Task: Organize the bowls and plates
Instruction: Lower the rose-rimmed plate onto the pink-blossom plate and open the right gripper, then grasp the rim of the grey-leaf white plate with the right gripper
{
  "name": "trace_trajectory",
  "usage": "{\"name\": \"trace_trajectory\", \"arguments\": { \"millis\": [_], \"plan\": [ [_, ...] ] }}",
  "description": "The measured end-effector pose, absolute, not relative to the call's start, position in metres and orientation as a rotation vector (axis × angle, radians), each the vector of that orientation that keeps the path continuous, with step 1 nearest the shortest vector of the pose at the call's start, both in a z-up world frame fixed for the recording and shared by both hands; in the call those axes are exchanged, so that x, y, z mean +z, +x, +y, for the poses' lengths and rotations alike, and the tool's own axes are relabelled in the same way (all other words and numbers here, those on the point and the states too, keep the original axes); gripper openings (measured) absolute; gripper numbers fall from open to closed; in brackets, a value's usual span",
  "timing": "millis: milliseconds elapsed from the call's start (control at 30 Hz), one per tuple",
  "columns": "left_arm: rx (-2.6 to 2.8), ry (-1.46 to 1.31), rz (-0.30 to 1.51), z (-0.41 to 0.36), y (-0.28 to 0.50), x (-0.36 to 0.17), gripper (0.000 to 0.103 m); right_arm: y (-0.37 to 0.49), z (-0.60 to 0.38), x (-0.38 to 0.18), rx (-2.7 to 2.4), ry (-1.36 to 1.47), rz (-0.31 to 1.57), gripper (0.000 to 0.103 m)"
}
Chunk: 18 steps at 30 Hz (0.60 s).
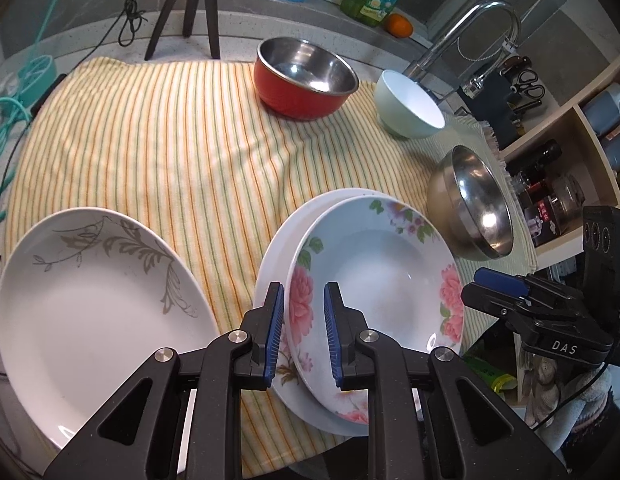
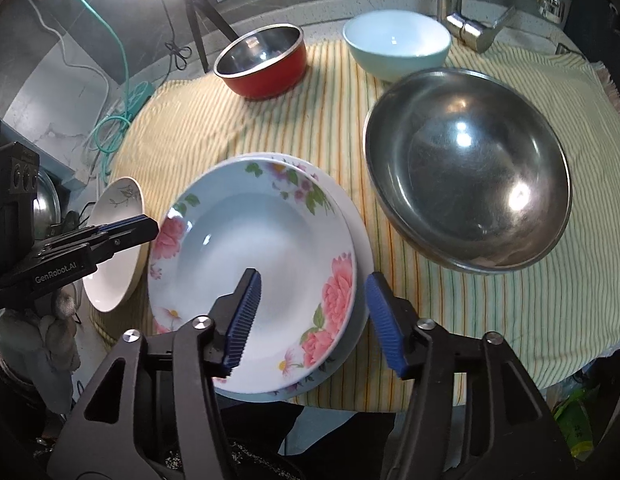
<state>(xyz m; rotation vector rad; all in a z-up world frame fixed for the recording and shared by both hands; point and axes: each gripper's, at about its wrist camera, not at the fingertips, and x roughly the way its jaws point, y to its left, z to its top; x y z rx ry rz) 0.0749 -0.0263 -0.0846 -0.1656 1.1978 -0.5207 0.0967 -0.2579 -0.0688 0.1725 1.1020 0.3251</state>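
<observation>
The floral plate (image 2: 250, 264) is resting on a white plate (image 2: 360, 240) on the striped cloth (image 2: 490, 320). Your right gripper (image 2: 314, 320) is hovering over its rim, jaws apart and empty; your left gripper (image 1: 304, 336), jaws nearly closed, is gripping nothing. Bumping the off-centre stack risks sliding the floral plate off.

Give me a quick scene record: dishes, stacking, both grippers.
surface: striped cloth
stack: floral plate on white plate
loose plate: leaf-pattern plate, left of the stack
bowls: red bowl, pale blue bowl, steel bowl, none nested
left gripper: shut, nothing visibly held
right gripper: open, straddling floral plate's rim
</observation>
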Motion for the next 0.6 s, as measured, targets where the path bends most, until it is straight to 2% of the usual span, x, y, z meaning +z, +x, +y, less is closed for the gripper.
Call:
{"name": "trace_trajectory", "arguments": {
  "millis": [67, 367, 500, 600],
  "plan": [
    [-0.512, -0.171, 1.184, -0.023, 0.074, -0.081, 0.017, 0.097, -0.254, -0.062, 0.350, 0.165, 1.078, 0.070],
    [-0.428, -0.231, 1.136, 0.011, 0.062, -0.069, 0.017, 0.107, -0.226, -0.051, 0.454, 0.158, 1.029, 0.073],
    [-0.365, -0.264, 1.123, 0.031, 0.052, -0.069, 0.017, 0.108, -0.206, -0.044, 0.482, 0.106, 0.984, 0.082],
    [-0.312, -0.290, 1.120, 0.049, 0.046, -0.072, 0.017, 0.112, -0.187, -0.040, 0.534, 0.074, 0.989, 0.083]
  ]
}}
